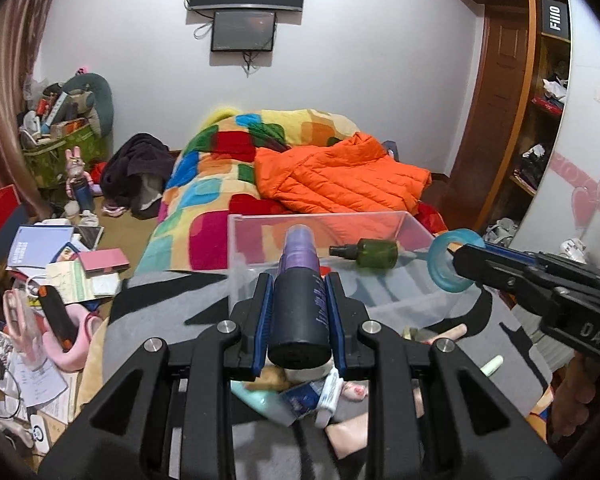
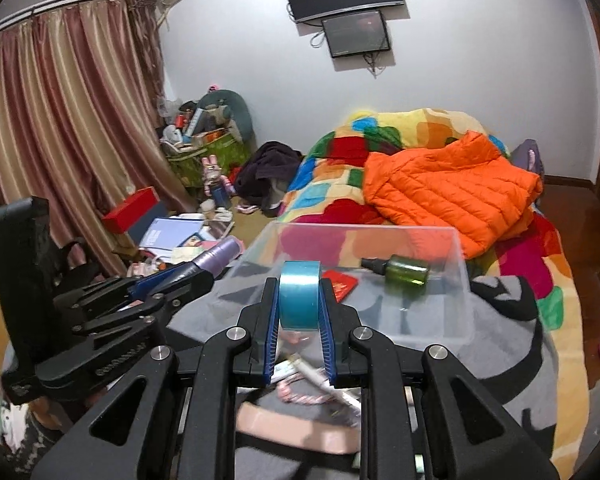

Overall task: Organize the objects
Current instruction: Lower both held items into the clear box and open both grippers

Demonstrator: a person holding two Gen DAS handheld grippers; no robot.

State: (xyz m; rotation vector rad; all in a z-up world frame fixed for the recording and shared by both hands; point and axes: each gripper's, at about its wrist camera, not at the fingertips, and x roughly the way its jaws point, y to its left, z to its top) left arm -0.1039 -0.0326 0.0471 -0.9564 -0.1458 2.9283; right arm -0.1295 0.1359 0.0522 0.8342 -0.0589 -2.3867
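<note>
Bed (image 2: 540, 264) carries a multicoloured patchwork blanket (image 1: 204, 184) with an orange puffer jacket (image 1: 340, 176) on it. Nearer the cameras, a grey-and-black blanket (image 2: 512, 344) bears a clear plastic bin (image 2: 466, 280) and loose small tubes (image 1: 324, 396).

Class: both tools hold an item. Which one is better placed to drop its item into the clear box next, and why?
Probably the right tool: its blue tape roll already reaches the clear box's edge. The left tool, holding the purple-capped bottle, sits just short of the near wall.
</note>
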